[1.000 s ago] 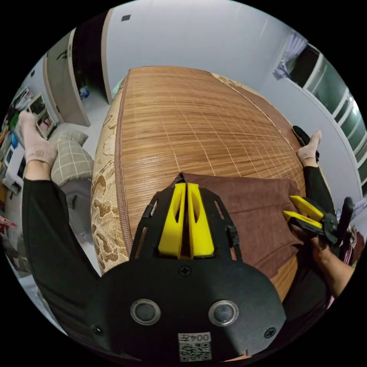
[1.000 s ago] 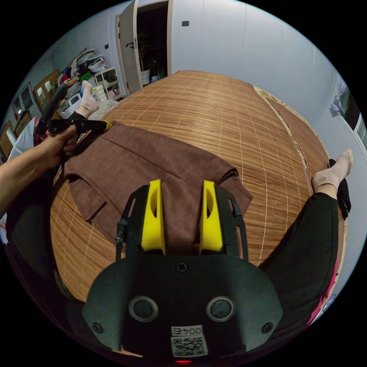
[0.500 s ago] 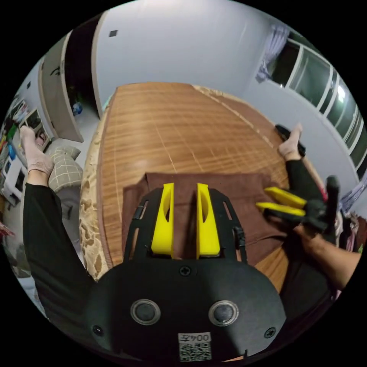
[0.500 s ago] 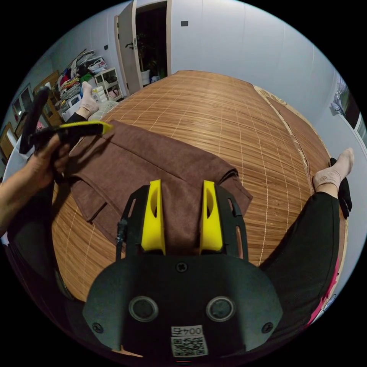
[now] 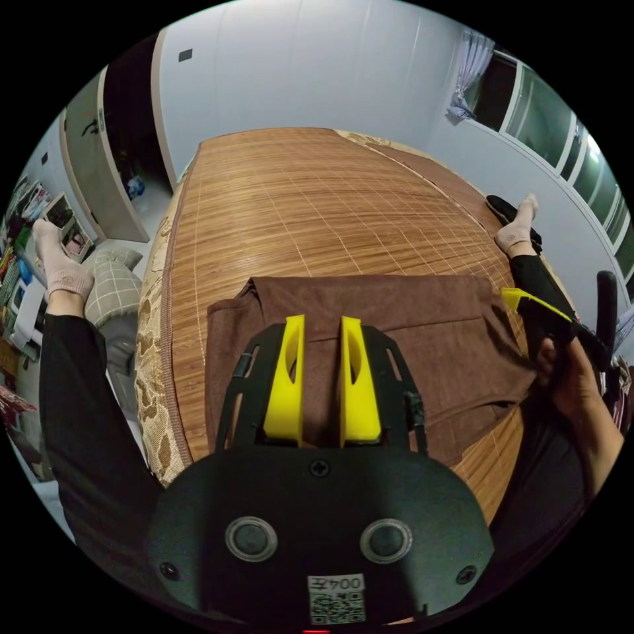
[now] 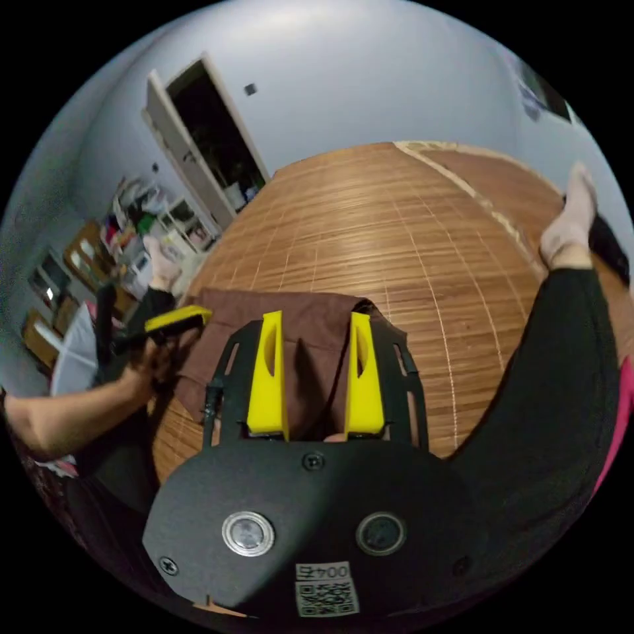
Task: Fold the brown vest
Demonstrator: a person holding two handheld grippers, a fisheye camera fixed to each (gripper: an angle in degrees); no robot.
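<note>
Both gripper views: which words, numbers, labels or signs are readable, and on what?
On the left hand-held gripper, white sticker: short code above a square pattern, too small to read reliably.
On the right hand-held gripper, second sticker: likewise too small.
Brown vest: no text visible.

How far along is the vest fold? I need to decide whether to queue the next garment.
Done: the brown vest lies on the bamboo mat, folded into a flat band. In hand: nothing; the left gripper and right gripper hover open over it. Left: probably one more fold across.
</note>
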